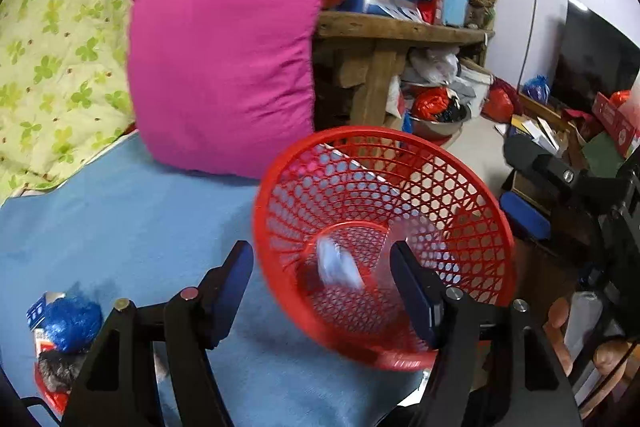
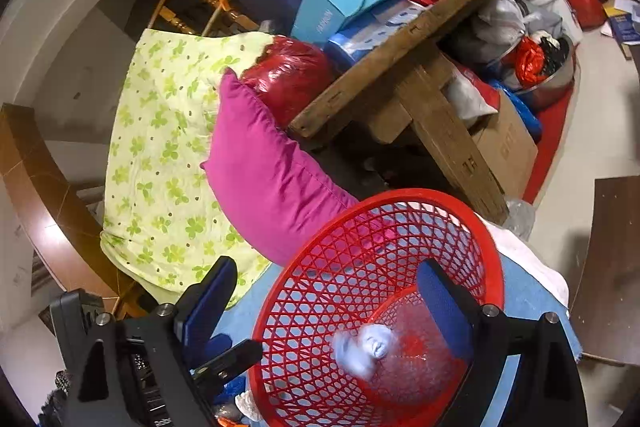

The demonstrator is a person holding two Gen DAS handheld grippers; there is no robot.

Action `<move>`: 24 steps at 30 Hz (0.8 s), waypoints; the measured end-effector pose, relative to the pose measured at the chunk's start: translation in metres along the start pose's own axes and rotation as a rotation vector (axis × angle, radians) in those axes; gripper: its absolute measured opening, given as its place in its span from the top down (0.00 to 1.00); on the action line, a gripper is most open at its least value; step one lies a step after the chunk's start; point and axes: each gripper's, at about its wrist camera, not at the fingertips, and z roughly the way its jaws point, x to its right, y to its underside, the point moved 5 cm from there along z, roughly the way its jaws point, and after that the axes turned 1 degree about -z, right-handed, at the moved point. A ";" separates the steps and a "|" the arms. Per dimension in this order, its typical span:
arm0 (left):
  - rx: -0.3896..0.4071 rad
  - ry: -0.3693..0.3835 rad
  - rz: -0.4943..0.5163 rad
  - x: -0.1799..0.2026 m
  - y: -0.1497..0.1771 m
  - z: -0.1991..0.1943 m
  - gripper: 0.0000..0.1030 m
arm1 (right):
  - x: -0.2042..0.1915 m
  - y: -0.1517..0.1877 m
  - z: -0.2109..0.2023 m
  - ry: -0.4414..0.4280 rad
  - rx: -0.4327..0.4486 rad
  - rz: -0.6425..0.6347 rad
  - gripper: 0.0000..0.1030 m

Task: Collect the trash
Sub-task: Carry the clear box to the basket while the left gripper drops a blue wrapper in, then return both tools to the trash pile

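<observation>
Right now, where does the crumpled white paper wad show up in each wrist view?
Left wrist: crumpled white paper wad, blurred, low centre, inside the red mesh basket.
Right wrist: same wad at lower centre-right, near the basket's bottom.
Shared landmark: magenta pillow, up and left of the basket.

Left claw (image 1: 322, 291) and right claw (image 2: 336, 307) agape.

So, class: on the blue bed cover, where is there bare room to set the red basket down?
Free: blue cover between the pink pillow, red basket and left fingers. Crowded: the corner with the blue wrapper, and the wooden table.
</observation>
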 end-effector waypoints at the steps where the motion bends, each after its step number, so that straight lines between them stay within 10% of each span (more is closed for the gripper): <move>1: 0.010 -0.031 0.005 -0.006 0.002 -0.006 0.30 | -0.006 0.001 -0.002 -0.020 0.010 -0.011 0.09; 9: 0.081 -0.303 0.020 -0.068 0.033 -0.065 0.30 | -0.078 0.029 -0.005 -0.135 0.037 -0.197 0.09; 24: 0.081 -0.554 -0.139 -0.190 0.104 -0.129 0.30 | -0.181 0.132 0.050 -0.207 -0.148 -0.373 0.10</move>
